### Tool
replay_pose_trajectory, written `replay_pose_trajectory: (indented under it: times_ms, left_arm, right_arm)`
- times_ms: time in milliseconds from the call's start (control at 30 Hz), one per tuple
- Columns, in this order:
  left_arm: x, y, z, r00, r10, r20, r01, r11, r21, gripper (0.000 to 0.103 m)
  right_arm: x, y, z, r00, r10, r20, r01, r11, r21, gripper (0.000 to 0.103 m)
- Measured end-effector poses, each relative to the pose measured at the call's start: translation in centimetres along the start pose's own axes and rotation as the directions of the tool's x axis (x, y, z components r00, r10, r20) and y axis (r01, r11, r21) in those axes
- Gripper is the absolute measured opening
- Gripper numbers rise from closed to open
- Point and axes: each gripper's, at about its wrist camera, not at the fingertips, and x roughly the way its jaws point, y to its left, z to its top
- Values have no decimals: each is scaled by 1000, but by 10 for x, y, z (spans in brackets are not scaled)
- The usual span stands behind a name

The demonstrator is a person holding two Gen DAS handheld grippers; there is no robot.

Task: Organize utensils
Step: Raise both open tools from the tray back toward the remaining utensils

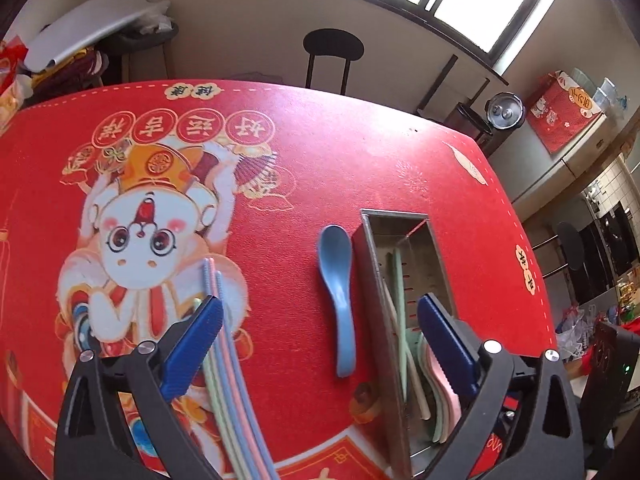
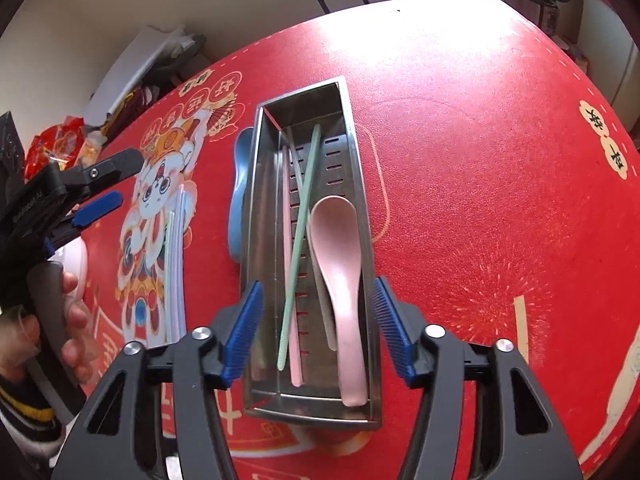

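Right tongs [image 2: 318, 322] gaping astride steel tray [image 2: 356, 152], spoon [image 2: 340, 256] inside

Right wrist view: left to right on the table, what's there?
Left tongs → loose chopsticks → blue spoon → metal tray, holding pink chopstick, green chopstick, pink spoon.

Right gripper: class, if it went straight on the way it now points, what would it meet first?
Probably the metal tray, or the pink spoon inside; the right gripper has open jaws either side of it.
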Motion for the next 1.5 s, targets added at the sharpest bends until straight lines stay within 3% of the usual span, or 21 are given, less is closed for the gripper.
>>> replay_pose_trajectory:
  times_ms: [167, 267, 300, 333, 467, 633, 800, 1067, 1500]
  left_arm:
    - [-18, 39, -9, 996, 86, 3, -86, 996, 17, 97]
    - [-27, 62, -19, 992, 123, 8, -123, 992, 16, 97]
    - [-30, 70, -23, 991, 131, 12, -131, 991, 14, 97]
    - [-32, 76, -26, 990, 138, 14, -138, 990, 12, 97]
    - [-33, 95, -43, 985, 171, -1, -171, 985, 7, 97]
    - [-15, 105, -67, 986, 151, -77, -152, 988, -6, 97]
    - [8, 102, -88, 972, 184, -146, -181, 983, 36, 97]
    - [26, 96, -95, 957, 235, -171, -224, 971, 80, 97]
    - [30, 92, -95, 958, 234, -167, -224, 972, 77, 98]
  right_arm:
    - [1, 21, 3, 1000, 10, 0, -10, 999, -33, 65]
    - [3, 35, 6, 1000, 6, 1, -5, 998, -60, 75]
    - [4, 40, 7, 1000, 2, 3, -2, 998, -69, 87]
    - [5, 44, 8, 1000, -4, 6, 4, 997, -77, 88]
    - [11, 62, 12, 1000, -8, 6, 9, 994, -109, 88]
    - [17, 77, 17, 999, -33, 9, 34, 992, -125, 88]
    - [23, 85, 17, 998, -70, 9, 70, 987, -145, 88]
    - [32, 85, 15, 997, -67, -40, 61, 988, -143, 88]
    - [34, 84, 13, 996, -77, -42, 70, 986, -151, 88]
